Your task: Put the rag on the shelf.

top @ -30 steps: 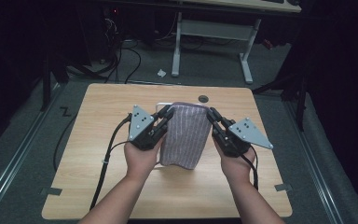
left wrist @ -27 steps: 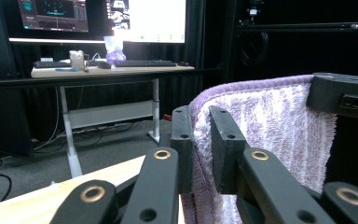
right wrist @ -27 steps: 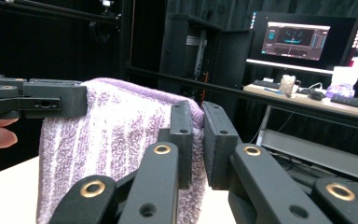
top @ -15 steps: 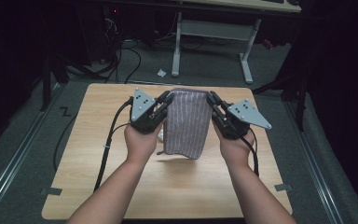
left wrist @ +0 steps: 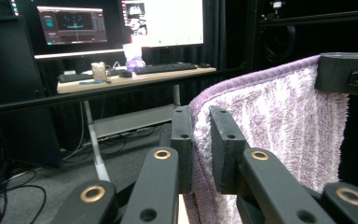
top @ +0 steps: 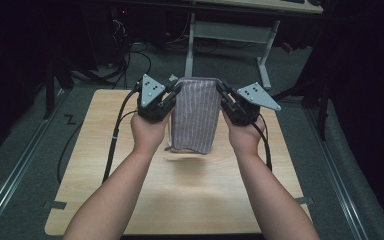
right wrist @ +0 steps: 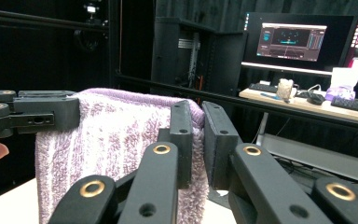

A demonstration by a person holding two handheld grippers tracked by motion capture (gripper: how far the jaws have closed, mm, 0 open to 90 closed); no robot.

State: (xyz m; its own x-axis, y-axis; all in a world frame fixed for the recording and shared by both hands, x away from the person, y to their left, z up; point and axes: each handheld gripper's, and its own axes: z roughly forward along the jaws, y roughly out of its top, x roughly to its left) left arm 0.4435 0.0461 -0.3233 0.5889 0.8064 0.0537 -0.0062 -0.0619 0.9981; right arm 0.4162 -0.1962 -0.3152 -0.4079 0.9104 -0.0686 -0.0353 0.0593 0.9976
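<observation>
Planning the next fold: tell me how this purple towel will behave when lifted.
Likely floppy: the purple towel hangs limp below the left gripper and right gripper, each pinching a top corner. Probably light, since corner pinches alone hold it. The looped pile looks grippy, so slipping seems unlikely.

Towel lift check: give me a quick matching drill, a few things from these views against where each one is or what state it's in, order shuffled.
Things:
1. towel
2. left gripper
3. right gripper
4. table

States:
A. shut on the towel's top right corner
B. bare wood below, nothing resting on it
C. hanging in the air, striped purple
D. shut on the towel's top left corner

Pairs: 1-C, 2-D, 3-A, 4-B
</observation>
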